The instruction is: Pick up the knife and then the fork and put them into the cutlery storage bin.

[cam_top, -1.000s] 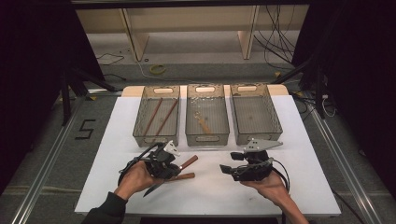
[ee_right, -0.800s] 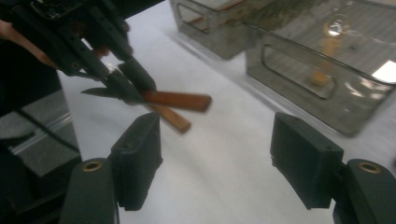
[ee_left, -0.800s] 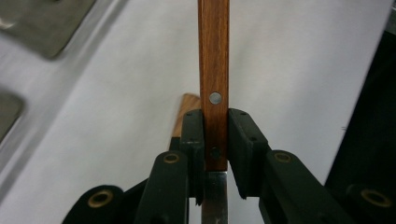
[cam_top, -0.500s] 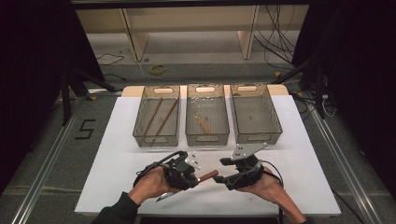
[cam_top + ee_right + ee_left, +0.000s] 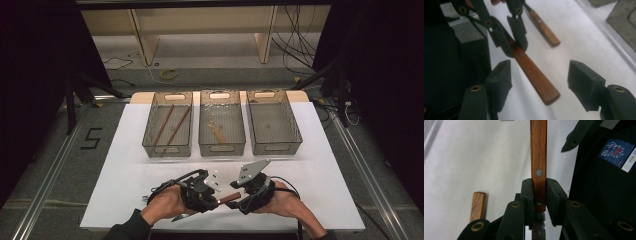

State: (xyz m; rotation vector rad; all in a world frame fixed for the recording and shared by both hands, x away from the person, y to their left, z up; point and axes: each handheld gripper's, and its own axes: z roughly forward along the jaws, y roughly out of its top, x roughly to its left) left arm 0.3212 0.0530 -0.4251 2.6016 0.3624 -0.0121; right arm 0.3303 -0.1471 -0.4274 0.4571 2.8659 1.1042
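A person's left tongs (image 5: 212,196) are clamping a wooden-handled knife (image 5: 534,75) at the junction of handle and blade, holding it just above the white worktop (image 5: 125,170) and presenting the handle's free end towards the right tongs (image 5: 239,200). The right tongs are standing open, their jaws having just narrowed a little; the handle end is lying between them, and the pads are not yet pressing on it. A handover from hand to hand appears to be under way but not completed.

Behind the hands, three clear bins are standing in a row: the left bin (image 5: 167,145) is holding two long brown sticks (image 5: 170,125), the middle bin (image 5: 222,145) a small pale wooden utensil (image 5: 217,132), and the right bin (image 5: 295,135) is looking bare. A second wooden-handled utensil (image 5: 544,27) is lying on the worktop beside the left tongs, still waiting its turn. By this showing the sorting is partly done, with the held knife and the loose utensil still to be binned.
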